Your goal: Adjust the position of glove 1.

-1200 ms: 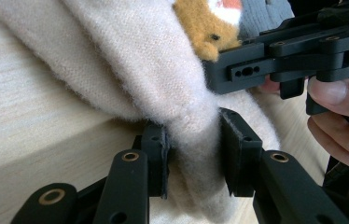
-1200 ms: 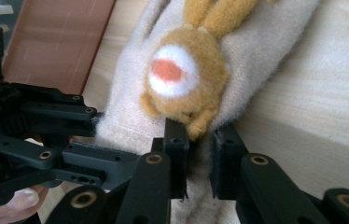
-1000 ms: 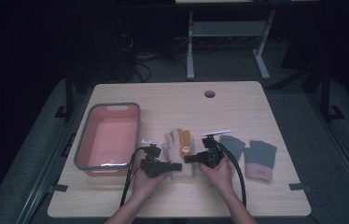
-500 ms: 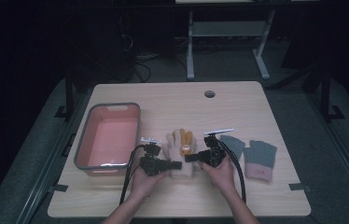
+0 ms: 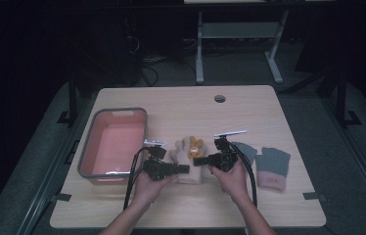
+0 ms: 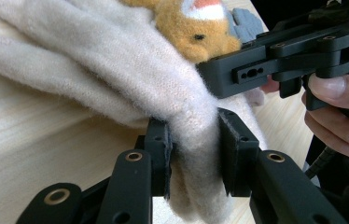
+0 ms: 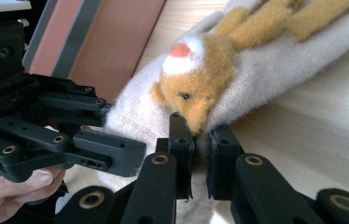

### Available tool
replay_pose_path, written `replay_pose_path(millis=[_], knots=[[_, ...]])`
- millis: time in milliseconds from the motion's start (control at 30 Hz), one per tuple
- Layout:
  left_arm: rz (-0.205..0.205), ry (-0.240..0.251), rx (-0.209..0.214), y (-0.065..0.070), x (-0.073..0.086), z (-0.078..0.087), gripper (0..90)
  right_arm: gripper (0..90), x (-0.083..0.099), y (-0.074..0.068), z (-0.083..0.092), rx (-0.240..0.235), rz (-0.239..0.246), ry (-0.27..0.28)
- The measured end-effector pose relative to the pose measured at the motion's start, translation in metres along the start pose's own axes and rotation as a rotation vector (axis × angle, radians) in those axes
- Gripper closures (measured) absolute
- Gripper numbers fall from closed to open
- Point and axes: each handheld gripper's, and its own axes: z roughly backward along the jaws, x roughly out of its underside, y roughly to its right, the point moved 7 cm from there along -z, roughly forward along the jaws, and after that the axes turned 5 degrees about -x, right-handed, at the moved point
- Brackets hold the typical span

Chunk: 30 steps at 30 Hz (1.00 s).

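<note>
On the table [image 5: 269, 105], the cream glove [image 5: 187, 161] is clamped by left gripper [image 6: 193, 154] and right gripper [image 7: 199, 154]; transfer to the tub [image 5: 85, 156] is judged pending.

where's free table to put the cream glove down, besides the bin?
Bare wood across the far half of the table, around the grommet hole. Also the near strip between the forearms. Crowded mid-row: pink bin, cream glove clamped by both grippers, grey gloves.

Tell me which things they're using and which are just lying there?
In use: cream glove with the orange fox, pinched by the left tool and the right tool.
Lying about: pink bin, grey gloves, table.
</note>
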Motion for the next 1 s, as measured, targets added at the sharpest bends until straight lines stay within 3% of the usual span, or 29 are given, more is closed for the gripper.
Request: replay_pose_path(millis=[1000], knots=[[-0.045,0.061,0.035,0.009,-0.043,0.039,68.0,82.9,-0.041,-0.038,0.019,-0.020,0.063,0.032]])
